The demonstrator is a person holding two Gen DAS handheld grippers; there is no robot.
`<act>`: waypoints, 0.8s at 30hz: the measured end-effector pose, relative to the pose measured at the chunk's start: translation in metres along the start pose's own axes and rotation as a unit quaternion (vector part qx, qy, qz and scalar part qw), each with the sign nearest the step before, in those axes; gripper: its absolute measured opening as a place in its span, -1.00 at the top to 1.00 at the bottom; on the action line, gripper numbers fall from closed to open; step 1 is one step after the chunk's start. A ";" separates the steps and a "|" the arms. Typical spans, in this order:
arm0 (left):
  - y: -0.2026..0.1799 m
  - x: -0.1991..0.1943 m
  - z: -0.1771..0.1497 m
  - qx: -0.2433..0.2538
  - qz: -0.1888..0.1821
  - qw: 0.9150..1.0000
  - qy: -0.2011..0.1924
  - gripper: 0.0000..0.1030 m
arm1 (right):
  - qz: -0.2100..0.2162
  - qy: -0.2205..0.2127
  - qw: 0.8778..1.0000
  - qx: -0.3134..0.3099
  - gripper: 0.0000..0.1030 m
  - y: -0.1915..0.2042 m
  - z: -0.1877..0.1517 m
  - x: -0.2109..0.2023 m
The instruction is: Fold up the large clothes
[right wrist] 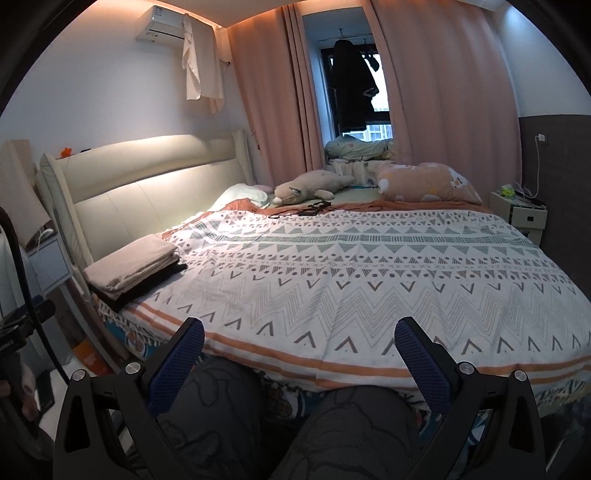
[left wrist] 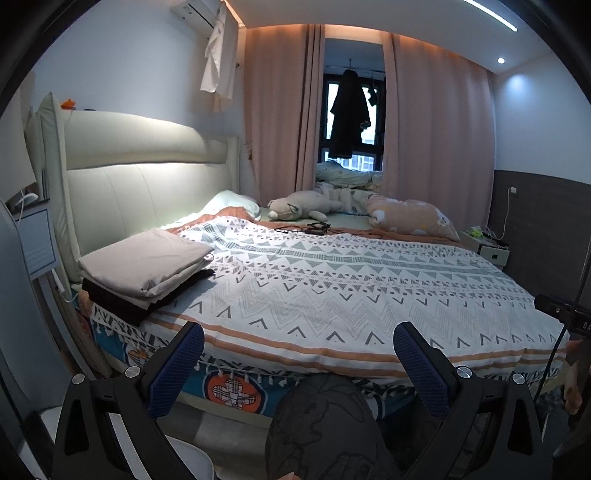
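Both grippers hang low at the near edge of the bed, in front of the person's knees [right wrist: 332,424]. The left gripper [left wrist: 297,354] has its blue-padded fingers spread wide with nothing between them, and the right gripper [right wrist: 299,354] is the same, wide apart and empty.

The folded clothes are a stack up by the headboard [left wrist: 147,162], well away from both grippers, off to their left: a beige folded piece [left wrist: 147,260] sitting on top of a black folded piece [left wrist: 122,301]. They rest on the patterned bedspread [left wrist: 351,288], at its corner.

For writing, a black device at the right edge of the left wrist view shows a couple of pale letters, too cut off to read. The air conditioner [right wrist: 159,24] has a label, but it's too small to make out.
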State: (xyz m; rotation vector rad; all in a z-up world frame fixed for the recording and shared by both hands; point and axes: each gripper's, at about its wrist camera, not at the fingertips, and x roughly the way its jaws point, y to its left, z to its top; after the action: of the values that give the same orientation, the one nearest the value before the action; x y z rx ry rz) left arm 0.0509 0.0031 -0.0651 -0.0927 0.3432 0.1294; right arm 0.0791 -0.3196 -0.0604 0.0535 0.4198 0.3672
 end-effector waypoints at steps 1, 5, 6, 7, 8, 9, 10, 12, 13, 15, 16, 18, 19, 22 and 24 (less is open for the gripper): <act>0.000 -0.001 0.000 -0.001 0.000 1.000 -0.001 -0.99 | 0.001 0.000 1.000 0.001 -1.00 0.000 0.000 0.000; 0.003 -0.001 0.001 -0.002 0.002 1.000 -0.002 -0.99 | 0.001 0.000 1.000 0.000 -1.00 0.002 -0.001 0.000; 0.003 -0.002 0.000 -0.003 0.002 1.000 -0.002 -0.99 | 0.002 0.000 1.000 0.000 -1.00 0.003 -0.001 0.001; 0.004 -0.002 0.000 -0.004 0.002 1.000 -0.002 -0.99 | 0.002 0.001 1.000 0.000 -1.00 0.003 -0.001 0.001; 0.005 -0.002 0.000 -0.005 0.003 1.000 -0.002 -0.99 | 0.002 0.002 1.000 0.000 -1.00 0.004 -0.001 0.001; 0.006 -0.002 0.000 -0.006 0.002 1.000 -0.002 -0.99 | 0.003 0.002 1.000 -0.001 -1.00 0.005 -0.001 0.002; 0.006 -0.002 0.000 -0.007 0.003 1.000 -0.001 -0.99 | 0.003 0.003 1.000 -0.002 -1.00 0.006 -0.001 0.002; 0.008 -0.002 -0.001 -0.010 0.005 1.000 0.000 -0.99 | 0.003 0.004 1.000 -0.005 -1.00 0.008 -0.002 0.002; 0.009 -0.002 -0.001 -0.011 0.005 1.000 0.000 -0.99 | 0.004 0.004 1.000 -0.007 -1.00 0.009 -0.002 0.002; 0.009 -0.002 0.000 -0.013 0.005 1.000 -0.001 -0.99 | 0.006 0.004 1.000 -0.008 -1.00 0.009 -0.002 0.002; 0.009 -0.002 0.001 -0.013 0.005 1.000 -0.002 -0.99 | 0.008 0.004 1.000 -0.008 -1.00 0.009 -0.002 0.002; 0.010 -0.002 0.001 -0.014 0.005 1.000 -0.002 -0.99 | 0.008 0.004 1.000 -0.010 -1.00 0.010 -0.002 0.002; 0.010 -0.002 0.002 -0.014 0.004 1.000 -0.002 -0.99 | 0.009 0.005 1.000 -0.011 -1.00 0.011 -0.001 0.002; 0.010 -0.002 0.002 -0.015 0.003 1.000 -0.002 -0.99 | 0.010 0.005 1.000 -0.012 -1.00 0.011 -0.001 0.004; 0.010 -0.002 0.002 -0.014 0.005 1.000 -0.002 -0.99 | 0.011 0.005 1.000 -0.012 -1.00 0.012 -0.001 0.004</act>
State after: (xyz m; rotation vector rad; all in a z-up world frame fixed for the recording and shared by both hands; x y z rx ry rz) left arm 0.0480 0.0129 -0.0631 -0.1180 0.3370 0.1447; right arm 0.0778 -0.3070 -0.0618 0.0329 0.4256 0.3934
